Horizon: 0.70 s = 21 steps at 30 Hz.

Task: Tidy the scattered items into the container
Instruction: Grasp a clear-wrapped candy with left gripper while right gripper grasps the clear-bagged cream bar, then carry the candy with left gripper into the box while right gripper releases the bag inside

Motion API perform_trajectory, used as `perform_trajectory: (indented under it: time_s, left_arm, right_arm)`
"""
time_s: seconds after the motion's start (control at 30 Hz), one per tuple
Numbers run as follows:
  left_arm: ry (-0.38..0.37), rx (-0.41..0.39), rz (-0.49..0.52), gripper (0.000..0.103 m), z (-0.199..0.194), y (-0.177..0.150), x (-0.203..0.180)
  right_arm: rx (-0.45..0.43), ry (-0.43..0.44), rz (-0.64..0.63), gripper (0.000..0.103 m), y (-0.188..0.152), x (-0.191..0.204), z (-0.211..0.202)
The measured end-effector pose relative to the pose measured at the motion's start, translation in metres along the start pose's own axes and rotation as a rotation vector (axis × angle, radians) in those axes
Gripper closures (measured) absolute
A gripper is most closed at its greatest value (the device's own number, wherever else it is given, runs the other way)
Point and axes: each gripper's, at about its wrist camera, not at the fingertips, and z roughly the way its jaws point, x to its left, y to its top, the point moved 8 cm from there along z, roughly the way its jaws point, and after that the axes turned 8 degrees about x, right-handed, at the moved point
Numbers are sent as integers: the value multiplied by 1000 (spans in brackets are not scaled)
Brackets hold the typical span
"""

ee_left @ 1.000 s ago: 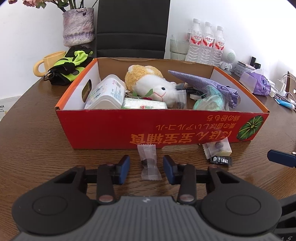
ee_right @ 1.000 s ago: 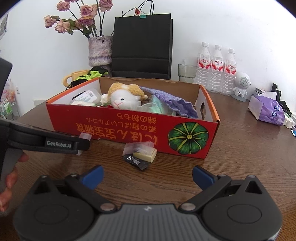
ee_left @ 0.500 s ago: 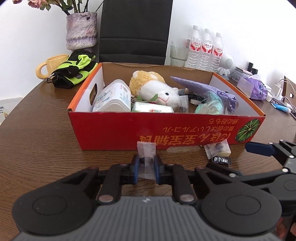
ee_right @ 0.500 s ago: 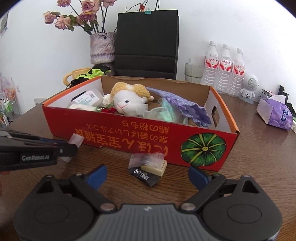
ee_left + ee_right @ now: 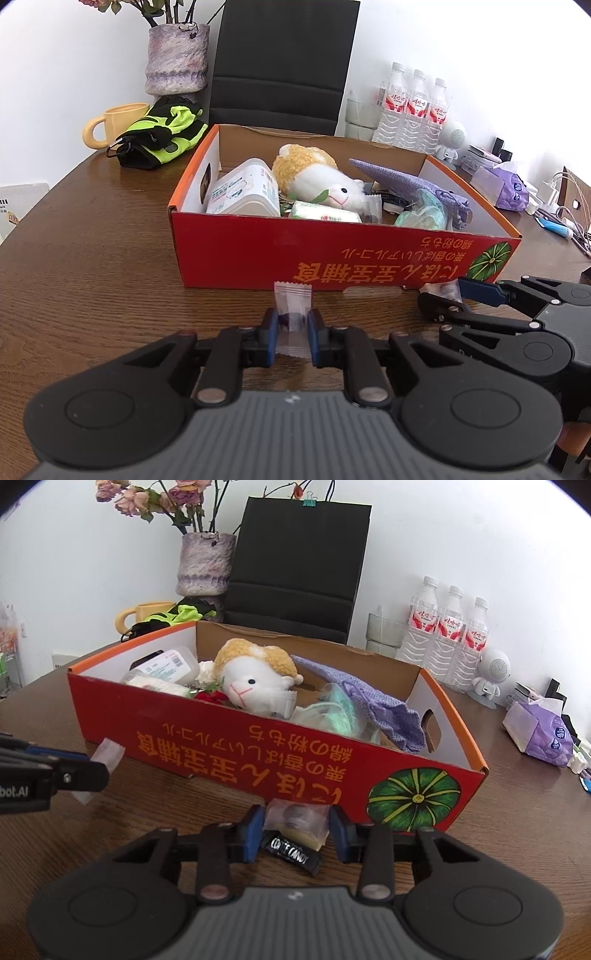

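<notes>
Left gripper (image 5: 291, 334) clenched on clear candy (image 5: 292, 306) near red box (image 5: 332, 254) front wall, right gripper (image 5: 297, 829) straddling sachet (image 5: 297, 814) and black coffee candy (image 5: 291, 851), contact unclear, can't tell grip, both on table (image 5: 92, 258).

Both views are bright and evenly lit, with soft daylight. The white wall (image 5: 461, 535) is nearly blown out at the right. Shadows are faint, just a soft dark band under the red box (image 5: 332, 254) on the table (image 5: 92, 258). Fisheye distortion bends the table's edge and darkens the corners. Focus is sharp centrally, and the far clutter softens slightly.
</notes>
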Motion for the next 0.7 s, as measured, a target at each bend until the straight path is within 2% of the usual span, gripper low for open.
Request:
perform_trajectory:
  time_s: [0.2,0.33,0.43,0.53,0.6,0.7]
  left_arm:
    - [-19,-6,-21,85,-14,-6,1]
    - [-53,-51,-9,85,-37,5,-5]
    - [-96,-115,7,85,-57,38,-18]
    - [-112,-174,35,85,-68,80,-31]
    - [-97,-186,37,85,-65,105,-36]
    - [-101,-150,32,85,-47,131,-40]
  right_arm:
    - [-34,14,25,66,-6,-8,-24]
    - [-109,62,45,66,9,-13,-58]
    - [-168,102,38,65,37,-16,-75]
    - [-196,132,24,65,73,-18,-74]
    - [-183,131,14,64,93,-19,-62]
    - [-106,146,25,64,111,-20,-28]
